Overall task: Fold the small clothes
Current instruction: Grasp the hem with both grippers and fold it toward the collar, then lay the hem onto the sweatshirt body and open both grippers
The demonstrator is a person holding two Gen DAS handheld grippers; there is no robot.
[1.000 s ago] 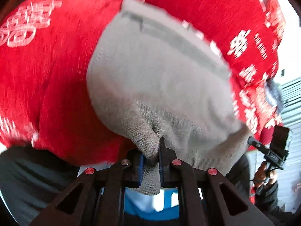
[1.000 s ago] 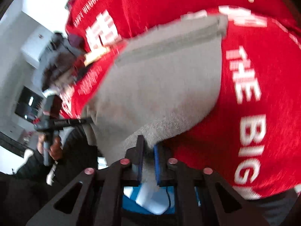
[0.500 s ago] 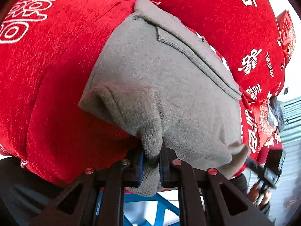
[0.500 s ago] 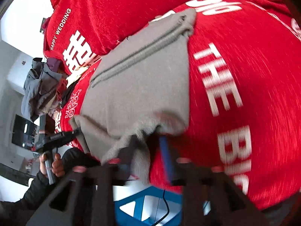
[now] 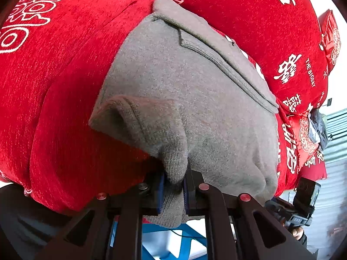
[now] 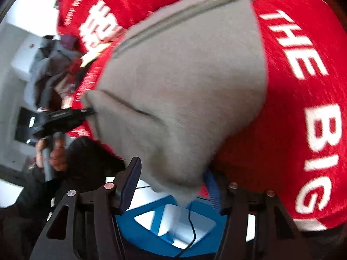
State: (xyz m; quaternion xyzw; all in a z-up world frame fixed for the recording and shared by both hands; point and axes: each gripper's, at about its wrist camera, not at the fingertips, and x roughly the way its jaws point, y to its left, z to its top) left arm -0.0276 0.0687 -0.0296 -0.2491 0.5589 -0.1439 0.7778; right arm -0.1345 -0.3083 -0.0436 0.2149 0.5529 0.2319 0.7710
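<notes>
A small grey knit garment (image 5: pixel 195 99) lies spread on a red cloth with white lettering (image 5: pixel 54 86), its hem band at the far side. My left gripper (image 5: pixel 174 182) is shut on the near corner, which bunches up between the blue pads. In the right wrist view the same garment (image 6: pixel 184 91) droops over the cloth's near edge. My right gripper (image 6: pixel 171 169) stands open there. The hanging corner sits between its fingers, and the pads do not press on it. The left gripper (image 6: pixel 58 119) shows at the garment's left corner, held by a hand.
The red cloth (image 6: pixel 303 108) covers the whole work surface and drops off at the near edge. A heap of grey and dark clothes (image 6: pixel 49 65) sits at the far left. A blue frame with a cable (image 6: pixel 151 227) lies below the edge.
My right gripper has opened and let go of the garment's corner, then sunk lower. The garment has come down flat onto the red cloth. My left gripper keeps its hold.
</notes>
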